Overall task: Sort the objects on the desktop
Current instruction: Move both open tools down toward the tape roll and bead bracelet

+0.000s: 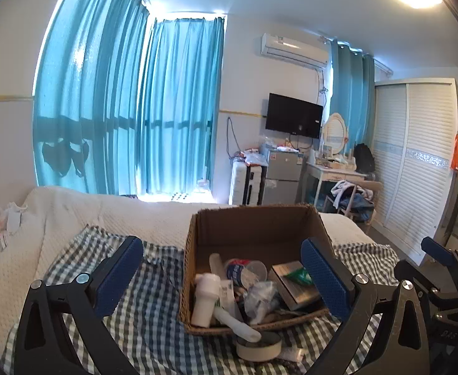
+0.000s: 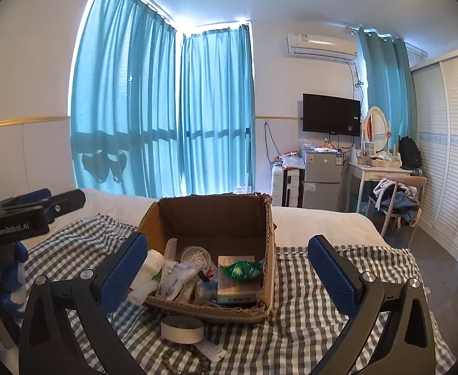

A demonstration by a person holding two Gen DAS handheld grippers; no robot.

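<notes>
A brown cardboard box point(image 1: 254, 225) point(image 2: 216, 215) stands on a grey checked cloth point(image 1: 153, 318) point(image 2: 304, 312) on a bed. It holds a white bottle point(image 1: 205, 300) point(image 2: 147, 276), a cup point(image 1: 246, 270), a flat box with a green packet point(image 1: 294, 281) point(image 2: 239, 273) and crumpled wrappers. A roll of white tape point(image 1: 258, 345) point(image 2: 182, 328) lies on the cloth in front of the box. A bead bracelet point(image 2: 182, 359) lies nearer. My left gripper point(image 1: 222, 278) is open and empty before the box. My right gripper point(image 2: 229, 272) is open and empty, also facing it.
The white bedspread point(image 1: 72, 215) extends left and behind. The right gripper's body shows at the left view's right edge point(image 1: 441, 278); the left one at the right view's left edge point(image 2: 19, 218). A fridge point(image 2: 322, 175), dresser and chair point(image 2: 397, 200) stand beyond.
</notes>
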